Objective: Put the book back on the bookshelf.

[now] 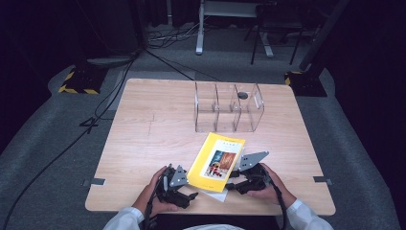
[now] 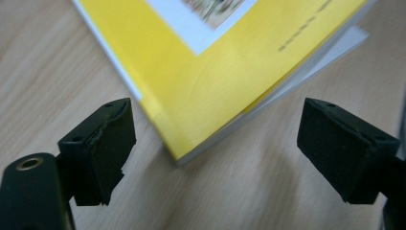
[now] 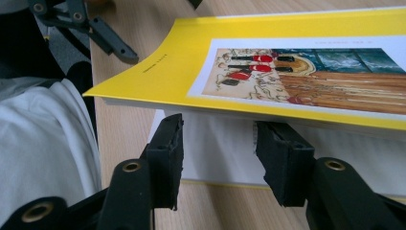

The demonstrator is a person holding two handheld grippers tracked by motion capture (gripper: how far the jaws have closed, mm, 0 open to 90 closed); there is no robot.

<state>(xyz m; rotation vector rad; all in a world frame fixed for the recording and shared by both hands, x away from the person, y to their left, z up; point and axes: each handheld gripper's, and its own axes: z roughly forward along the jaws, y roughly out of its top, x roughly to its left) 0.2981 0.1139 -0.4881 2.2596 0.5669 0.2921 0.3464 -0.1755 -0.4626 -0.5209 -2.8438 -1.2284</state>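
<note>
The left gripper [image 1: 190,195] sat at the near edge of the table [image 1: 143,134], its jaws spread and empty, the corner of the book [image 1: 216,162] just ahead of them and untouched. That one yellow book lay near the front edge, between the two grippers, its cover lifted on the right side. The right gripper [image 1: 233,181] had pushed in under that cover; its jaws stood partly apart with the white pages [image 3: 215,143] just beyond them, and I could not tell whether the pads pressed on anything.

To my eye the step was to get the book up off the table. Done well, the left gripper would slide in until the corner sat deep between its pads before closing, so the whole block was caught rather than one loose sheet, while the right kept low and steady so the cover did not crease.

I counted two grippers, one book, and one clear rack [image 1: 229,108] with three slots at the far side.
</note>
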